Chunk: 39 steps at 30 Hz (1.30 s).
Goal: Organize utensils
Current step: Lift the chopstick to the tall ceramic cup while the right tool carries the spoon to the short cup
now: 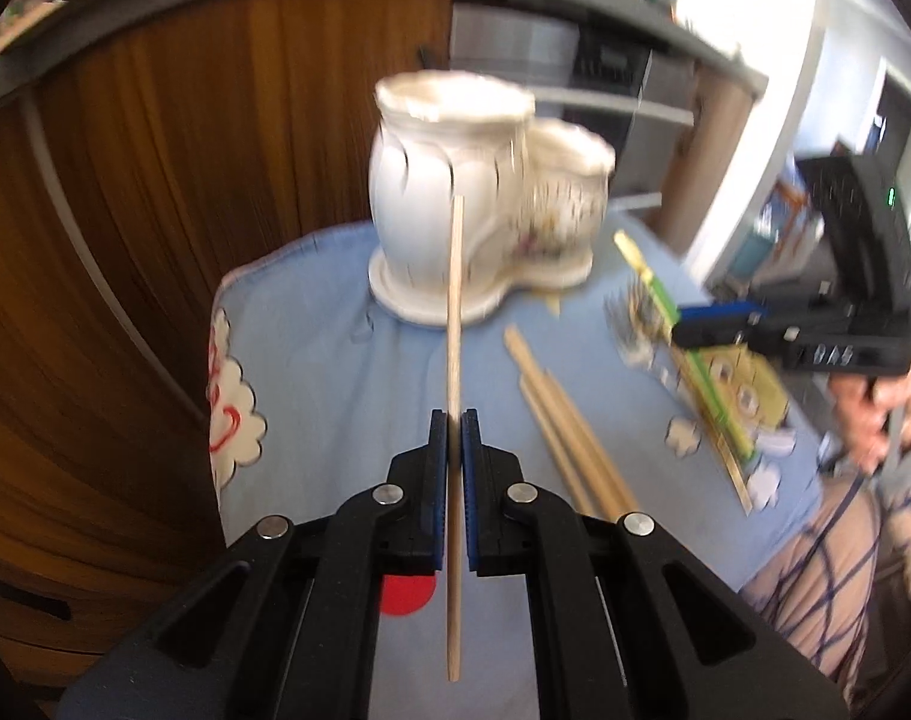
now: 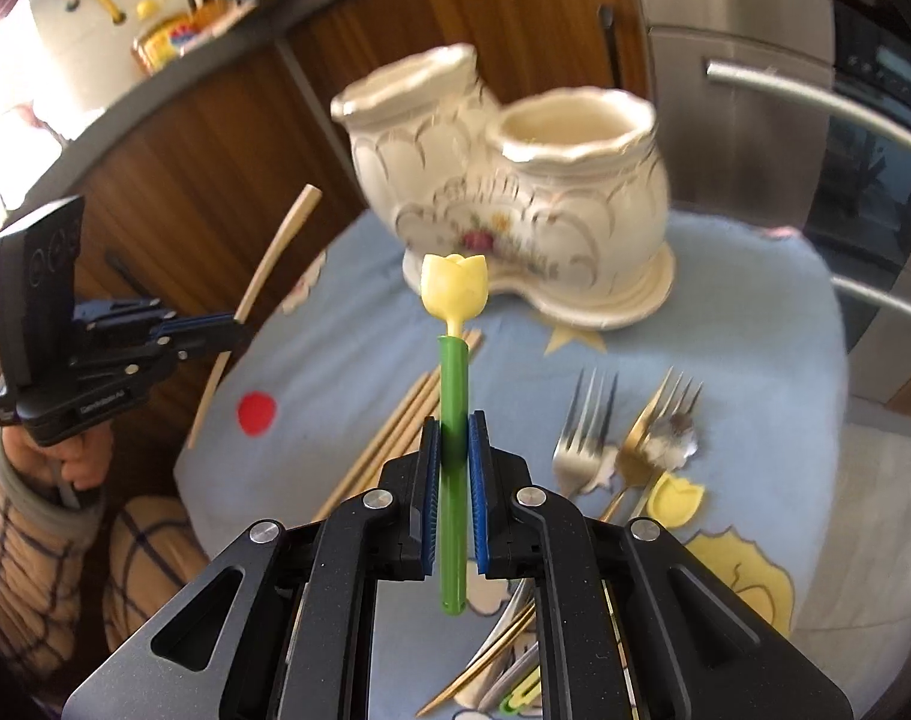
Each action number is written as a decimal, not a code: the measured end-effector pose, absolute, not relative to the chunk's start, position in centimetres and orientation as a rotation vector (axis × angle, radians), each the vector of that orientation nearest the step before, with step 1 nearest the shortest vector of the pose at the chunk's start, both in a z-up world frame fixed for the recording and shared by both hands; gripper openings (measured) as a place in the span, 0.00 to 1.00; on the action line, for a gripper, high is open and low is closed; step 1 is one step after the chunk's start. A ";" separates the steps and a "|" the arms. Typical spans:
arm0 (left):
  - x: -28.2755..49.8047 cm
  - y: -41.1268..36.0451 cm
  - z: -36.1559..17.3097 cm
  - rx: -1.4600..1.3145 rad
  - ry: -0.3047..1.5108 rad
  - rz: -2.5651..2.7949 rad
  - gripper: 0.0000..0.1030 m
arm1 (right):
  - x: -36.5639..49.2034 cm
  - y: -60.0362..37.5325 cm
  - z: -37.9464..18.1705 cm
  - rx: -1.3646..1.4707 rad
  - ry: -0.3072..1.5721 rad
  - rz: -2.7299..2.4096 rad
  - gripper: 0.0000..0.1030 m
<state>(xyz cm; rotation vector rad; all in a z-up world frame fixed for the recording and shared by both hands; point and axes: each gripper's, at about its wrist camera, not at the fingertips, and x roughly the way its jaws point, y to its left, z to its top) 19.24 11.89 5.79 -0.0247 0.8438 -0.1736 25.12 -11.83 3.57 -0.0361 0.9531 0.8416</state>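
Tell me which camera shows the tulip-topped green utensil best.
The right wrist view: the tulip-topped green utensil stands centred and sharp, clamped in the right gripper, yellow tulip end up. The left wrist view shows it only at the right edge, small and blurred, held by the right gripper over the blue cloth.

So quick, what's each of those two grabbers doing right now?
Left gripper: shut on a wooden chopstick.
Right gripper: shut on a green-stemmed tulip utensil.

Bright daylight glare upper left, motion blur, fisheye-bent dark edges.
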 end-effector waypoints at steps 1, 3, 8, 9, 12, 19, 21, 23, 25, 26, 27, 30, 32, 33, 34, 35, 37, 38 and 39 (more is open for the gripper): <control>19.3 12.1 6.0 -0.039 0.816 -0.172 0.04 | 24.9 -11.7 4.2 -0.024 0.930 0.839 0.10; 18.6 12.1 7.0 -0.061 0.755 -0.168 0.04 | 24.9 -12.1 4.9 0.004 0.882 0.833 0.10; 18.0 12.2 9.1 -0.100 0.607 -0.155 0.04 | 24.6 -11.9 6.7 0.055 0.738 0.804 0.10; 18.2 12.2 9.7 -0.114 0.573 -0.156 0.04 | 24.7 -11.9 7.2 0.068 0.705 0.800 0.10; 19.1 12.1 11.0 -0.132 0.493 -0.147 0.04 | 25.2 -11.7 8.2 0.096 0.638 0.794 0.10; 21.8 11.8 14.1 -0.164 0.359 -0.146 0.04 | 28.2 -11.6 9.7 0.192 0.541 0.808 0.10; 22.6 11.7 14.9 -0.177 0.315 -0.147 0.04 | 29.1 -11.7 10.0 0.219 0.512 0.806 0.10; 23.4 11.7 15.5 -0.187 0.271 -0.142 0.04 | 29.8 -11.6 10.3 0.233 0.485 0.804 0.10; 24.1 11.7 15.9 -0.194 0.227 -0.144 0.04 | 30.5 -11.3 10.6 0.222 0.466 0.790 0.10; 24.7 11.6 16.0 -0.193 0.206 -0.139 0.04 | 30.8 -11.2 10.7 0.225 0.455 0.786 0.10; 25.1 11.6 16.1 -0.191 0.191 -0.134 0.04 | 31.3 -11.1 10.8 0.233 0.445 0.780 0.10; 26.4 11.6 16.0 -0.198 0.160 -0.106 0.04 | 32.2 -10.7 10.8 0.243 0.425 0.760 0.10; 27.2 11.5 15.8 -0.203 0.129 -0.086 0.04 | 32.8 -10.4 10.6 0.247 0.414 0.739 0.10; 27.3 11.4 15.6 -0.202 0.118 -0.079 0.04 | 33.0 -10.3 10.4 0.250 0.411 0.733 0.10; 27.5 11.3 15.3 -0.199 0.104 -0.073 0.04 | 33.1 -10.2 10.3 0.249 0.408 0.729 0.10; 27.6 11.3 15.0 -0.197 0.096 -0.069 0.04 | 33.3 -10.0 10.1 0.244 0.405 0.723 0.10; 27.8 11.1 14.4 -0.195 0.105 -0.067 0.04 | 33.3 -9.7 9.7 0.224 0.404 0.706 0.10; 27.9 10.9 14.0 -0.184 0.116 -0.061 0.04 | 33.3 -9.5 9.5 0.211 0.407 0.701 0.10; 27.8 10.8 13.7 -0.172 0.126 -0.056 0.04 | 33.3 -9.4 9.2 0.201 0.412 0.697 0.10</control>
